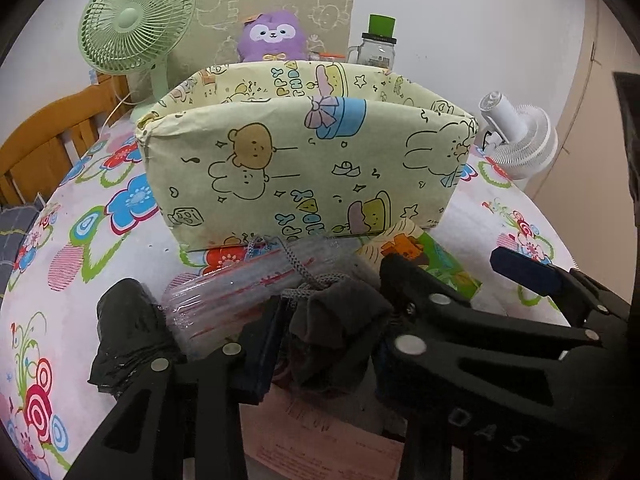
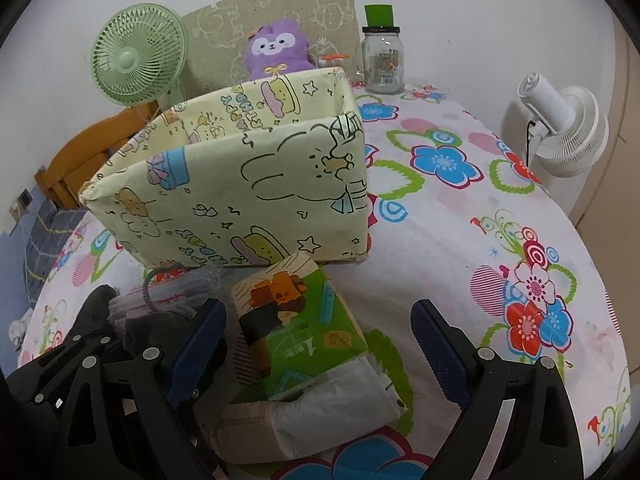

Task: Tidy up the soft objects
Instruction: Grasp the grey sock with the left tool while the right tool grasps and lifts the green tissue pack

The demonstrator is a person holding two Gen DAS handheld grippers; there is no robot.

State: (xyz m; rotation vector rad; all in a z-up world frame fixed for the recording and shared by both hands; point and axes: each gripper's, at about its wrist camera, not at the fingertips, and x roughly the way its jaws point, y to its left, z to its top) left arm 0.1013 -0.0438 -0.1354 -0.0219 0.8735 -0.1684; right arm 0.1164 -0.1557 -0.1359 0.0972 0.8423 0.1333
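1. The left gripper (image 1: 324, 344) is clenched on a grey drawstring pouch (image 1: 336, 320), low in the frame before the box (image 1: 304, 168); its cord (image 1: 292, 260) could snag the plastic sleeve (image 1: 240, 288).
2. The right gripper (image 2: 320, 356) stands released, straddling the tissue pack (image 2: 308, 332) untouched.
3. Both grippers tilt downward toward the bedsheet (image 2: 460, 240).

Box (image 1: 304, 168) looked like matt printed paper; right in front of it, a glossy clear plastic pack (image 1: 240, 292) and matt grey cloth pouch (image 1: 336, 320).
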